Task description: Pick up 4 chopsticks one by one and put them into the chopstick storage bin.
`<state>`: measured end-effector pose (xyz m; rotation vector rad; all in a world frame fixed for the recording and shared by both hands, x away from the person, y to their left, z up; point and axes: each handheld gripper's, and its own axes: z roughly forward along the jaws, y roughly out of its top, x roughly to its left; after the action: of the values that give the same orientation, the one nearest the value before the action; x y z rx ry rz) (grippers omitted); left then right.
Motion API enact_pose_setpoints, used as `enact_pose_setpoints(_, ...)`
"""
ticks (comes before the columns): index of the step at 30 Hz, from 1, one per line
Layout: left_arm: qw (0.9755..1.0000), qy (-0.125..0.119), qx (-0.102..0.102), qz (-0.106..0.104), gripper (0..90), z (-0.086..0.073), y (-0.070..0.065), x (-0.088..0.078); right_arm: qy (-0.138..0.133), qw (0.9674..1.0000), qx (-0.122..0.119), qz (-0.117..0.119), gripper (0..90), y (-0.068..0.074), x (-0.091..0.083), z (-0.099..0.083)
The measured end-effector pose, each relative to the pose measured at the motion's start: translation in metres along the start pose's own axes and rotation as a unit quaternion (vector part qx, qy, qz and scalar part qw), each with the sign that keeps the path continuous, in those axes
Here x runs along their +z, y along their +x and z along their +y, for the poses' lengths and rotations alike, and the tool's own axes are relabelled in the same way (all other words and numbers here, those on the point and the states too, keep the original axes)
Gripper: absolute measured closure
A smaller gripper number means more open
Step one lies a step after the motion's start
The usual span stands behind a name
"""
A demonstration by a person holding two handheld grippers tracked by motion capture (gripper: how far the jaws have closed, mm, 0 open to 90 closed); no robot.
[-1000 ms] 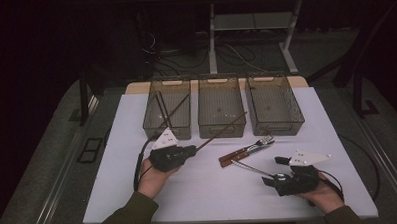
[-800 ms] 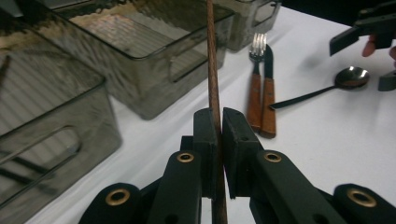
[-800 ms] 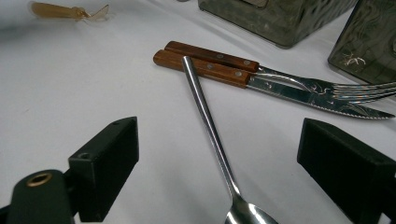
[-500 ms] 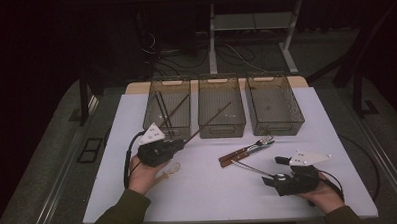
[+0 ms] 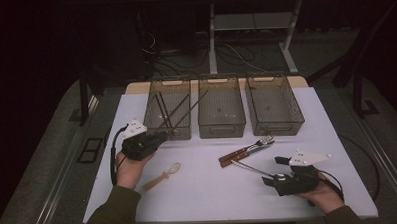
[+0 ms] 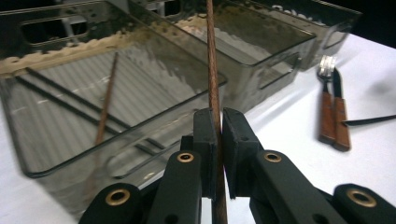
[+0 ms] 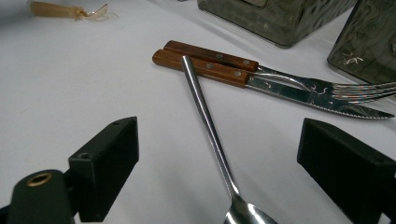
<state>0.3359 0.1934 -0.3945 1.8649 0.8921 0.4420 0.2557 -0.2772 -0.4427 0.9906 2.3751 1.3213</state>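
Left gripper view: left hand-held gripper (image 6: pixel 218 140) pinches a thin brown wooden chopstick (image 6: pixel 212 79) between its pads, stick running out over the near rim of the leftmost clear smoky plastic bin (image 6: pixel 60 161), which holds more sticks. High view: right hand-held gripper (image 5: pixel 278 170) rests on the white worktop (image 5: pixel 204 192), jaws spread, a long steel spoon (image 7: pixel 208 126) between them, untouched. Spoon handle overlaps a wood-handled fork and knife pair (image 7: pixel 219 65). Translucent plastic spoon (image 5: pixel 163 175) lies near the left hand.
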Motion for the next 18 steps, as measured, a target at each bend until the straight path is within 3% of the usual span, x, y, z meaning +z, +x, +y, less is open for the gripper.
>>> enact_pose_setpoints(7,0.9999,-0.003,-0.004,0.015,84.4,0.003,0.010,0.002,0.001,1.0000,0.000,0.000,12.4,0.000,0.000,0.000)
enact_pose_setpoints(18,0.9982,0.009,0.006,0.059,84.4,0.017,0.040,0.019,0.002,1.0000,0.003,-0.001,12.4,-0.001,0.002,-0.001)
